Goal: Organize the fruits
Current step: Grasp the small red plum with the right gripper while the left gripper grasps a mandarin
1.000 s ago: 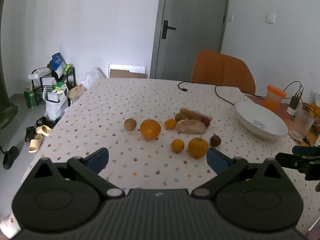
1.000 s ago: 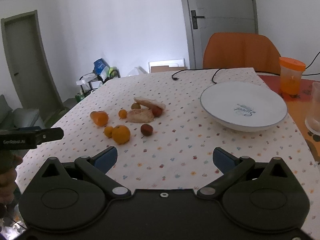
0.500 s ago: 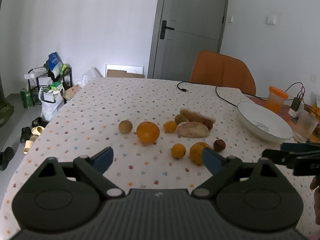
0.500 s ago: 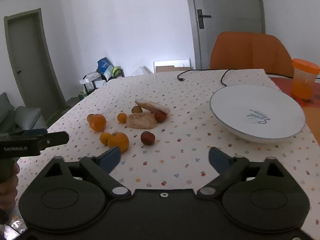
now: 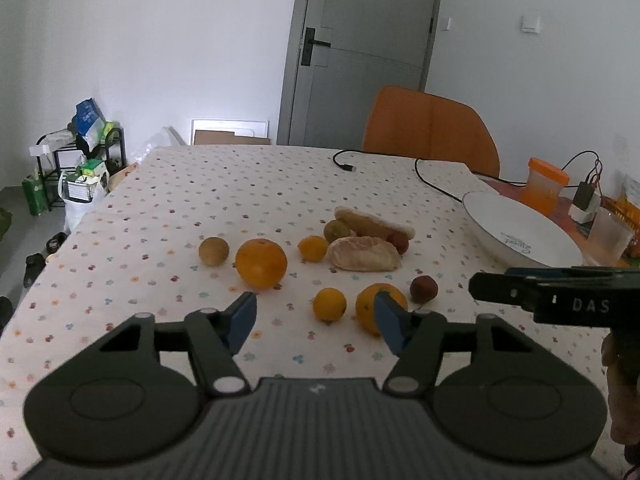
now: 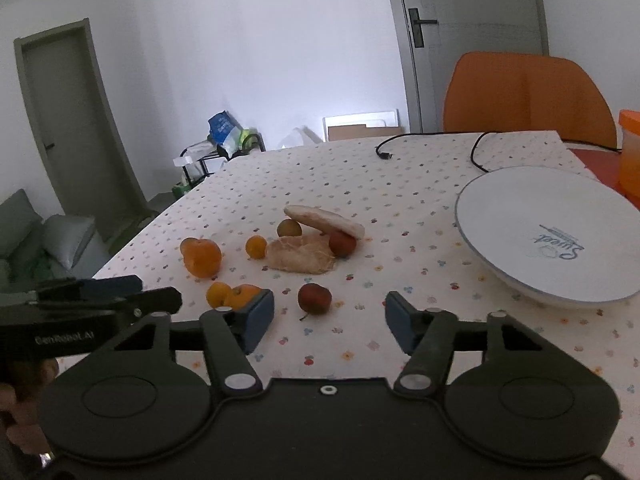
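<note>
Both grippers lower and closer to fruit than 1 s ago, jaw gaps narrower but still parted, nothing held. Left gripper (image 5: 316,322) framing small orange (image 5: 329,305), just left of mid orange (image 5: 374,307). Right gripper (image 6: 330,322) framing red fruit (image 6: 315,298), left of white plate (image 6: 548,232). All fruit unmoved on tablecloth (image 5: 200,200).

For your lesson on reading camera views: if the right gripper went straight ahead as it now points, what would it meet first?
Most likely the small dark red fruit, which lies just ahead between the right gripper's open fingers, slightly left of centre; depth is uncertain.
</note>
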`<state>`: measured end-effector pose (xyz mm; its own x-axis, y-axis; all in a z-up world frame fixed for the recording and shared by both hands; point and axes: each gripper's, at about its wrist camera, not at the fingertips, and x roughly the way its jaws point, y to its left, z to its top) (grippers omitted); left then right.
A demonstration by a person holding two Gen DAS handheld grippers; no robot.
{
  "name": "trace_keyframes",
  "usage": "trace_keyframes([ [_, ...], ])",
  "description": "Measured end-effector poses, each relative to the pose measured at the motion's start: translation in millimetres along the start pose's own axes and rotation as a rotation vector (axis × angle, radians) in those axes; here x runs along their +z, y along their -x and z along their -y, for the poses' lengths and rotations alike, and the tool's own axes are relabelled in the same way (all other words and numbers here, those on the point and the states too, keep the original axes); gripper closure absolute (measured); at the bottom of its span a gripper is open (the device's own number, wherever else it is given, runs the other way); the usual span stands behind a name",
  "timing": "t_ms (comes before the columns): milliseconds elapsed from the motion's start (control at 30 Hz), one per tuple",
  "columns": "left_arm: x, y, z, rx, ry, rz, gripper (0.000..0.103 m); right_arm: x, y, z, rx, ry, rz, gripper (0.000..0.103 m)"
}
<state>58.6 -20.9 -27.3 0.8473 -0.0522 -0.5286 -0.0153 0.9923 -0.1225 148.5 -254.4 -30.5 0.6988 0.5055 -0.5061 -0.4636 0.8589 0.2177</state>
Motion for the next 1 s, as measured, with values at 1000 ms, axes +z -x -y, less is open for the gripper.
trace_keyframes([
  [1000, -4, -47, -14, -0.039, 0.109, -0.064, 0.082, -2, -49, -9, 0.020, -0.013, -0.026, 0.081],
])
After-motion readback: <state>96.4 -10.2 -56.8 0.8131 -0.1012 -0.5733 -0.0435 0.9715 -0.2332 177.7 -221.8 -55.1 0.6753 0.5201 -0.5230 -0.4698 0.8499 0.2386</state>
